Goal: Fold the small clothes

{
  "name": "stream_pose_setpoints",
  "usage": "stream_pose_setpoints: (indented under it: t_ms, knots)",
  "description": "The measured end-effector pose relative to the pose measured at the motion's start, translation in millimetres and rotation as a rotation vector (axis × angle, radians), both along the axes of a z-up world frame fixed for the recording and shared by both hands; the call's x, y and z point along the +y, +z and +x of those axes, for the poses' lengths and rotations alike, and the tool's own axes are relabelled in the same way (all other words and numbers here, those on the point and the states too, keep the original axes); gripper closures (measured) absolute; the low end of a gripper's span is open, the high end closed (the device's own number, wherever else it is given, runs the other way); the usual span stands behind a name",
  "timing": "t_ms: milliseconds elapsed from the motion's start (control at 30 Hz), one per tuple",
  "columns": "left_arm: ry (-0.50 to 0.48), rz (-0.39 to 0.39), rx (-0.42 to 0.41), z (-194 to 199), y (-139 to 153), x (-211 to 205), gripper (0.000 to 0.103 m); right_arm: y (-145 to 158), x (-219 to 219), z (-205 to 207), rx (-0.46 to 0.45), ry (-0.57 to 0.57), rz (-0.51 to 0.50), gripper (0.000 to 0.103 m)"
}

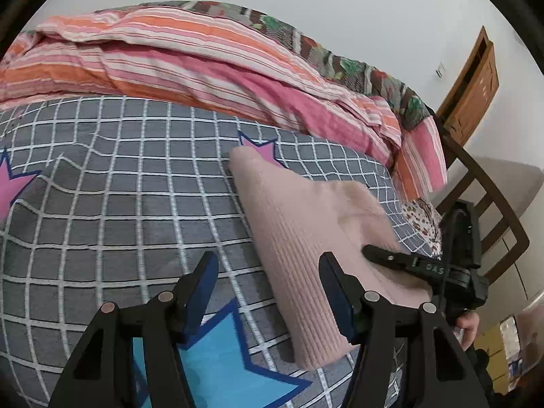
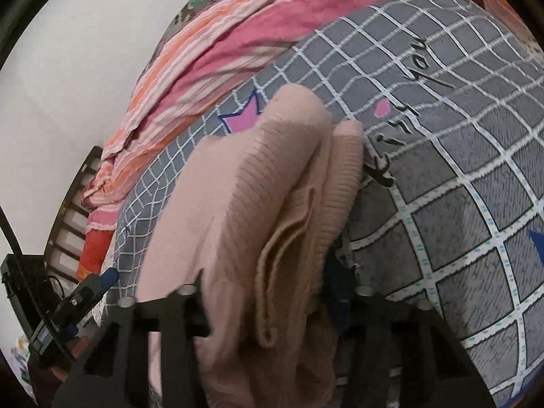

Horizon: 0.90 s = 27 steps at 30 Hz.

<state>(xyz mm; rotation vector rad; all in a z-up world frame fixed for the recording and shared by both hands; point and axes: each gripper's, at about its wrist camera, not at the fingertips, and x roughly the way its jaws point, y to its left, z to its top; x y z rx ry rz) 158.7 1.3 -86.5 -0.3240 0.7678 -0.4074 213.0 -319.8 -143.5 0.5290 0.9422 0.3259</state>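
Observation:
A pale pink ribbed knit garment [image 1: 299, 238] lies folded in a long strip on the grey checked bedsheet [image 1: 119, 187]. My left gripper [image 1: 272, 292] is open and empty; its right finger touches the garment's left edge. My right gripper [image 1: 377, 250] reaches in from the right and rests on the garment. In the right wrist view the garment [image 2: 251, 204] is bunched up and draped over my right gripper [image 2: 268, 292]. Its fingers are mostly hidden under the cloth, which sits between them.
A pink and orange striped quilt [image 1: 204, 64] is heaped along the far side of the bed. A dark wooden bed frame [image 1: 489, 204] and a wooden door [image 1: 472, 88] are at the right. Stars and black lettering [image 2: 414, 64] are printed on the sheet.

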Motion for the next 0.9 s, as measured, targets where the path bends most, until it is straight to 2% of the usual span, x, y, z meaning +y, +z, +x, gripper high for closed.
stream_pose_setpoints:
  t_ms: [233, 400, 500, 600, 667, 733, 867, 900]
  knots:
    - [0.073, -0.003, 0.009, -12.5, -6.6, 39.6, 0.044, 58.1, 34.5, -2.5, -0.051, -0.002, -0.064, 0.066]
    - [0.139, -0.030, 0.033, -19.2, -14.7, 74.9, 0.044, 105.7, 92.2, 4.1, -0.082, 0.015, -0.149, 0.066]
    - [0.177, -0.027, 0.052, -20.3, -20.2, 93.0, 0.044, 122.9, 131.6, 18.1, -0.023, 0.002, -0.201, 0.066]
    - [0.198, -0.051, 0.064, -20.1, -24.7, 108.8, 0.044, 135.5, 160.5, 28.9, -0.041, 0.025, -0.215, 0.067]
    - [0.210, -0.060, 0.058, -19.5, -25.1, 118.2, 0.044, 140.2, 172.5, 35.2, -0.045, 0.034, -0.194, 0.067]
    - [0.218, -0.066, 0.046, -19.0, -24.0, 125.3, 0.044, 144.1, 180.0, 43.3, -0.054, 0.048, -0.120, 0.067]
    - [0.223, -0.059, 0.044, -16.9, -25.2, 129.7, 0.044, 136.7, 170.6, 54.2, -0.112, 0.080, 0.111, 0.067]
    - [0.220, -0.052, 0.047, -15.8, -27.6, 129.2, 0.044, 121.4, 158.7, 55.1, -0.121, 0.081, 0.163, 0.067]
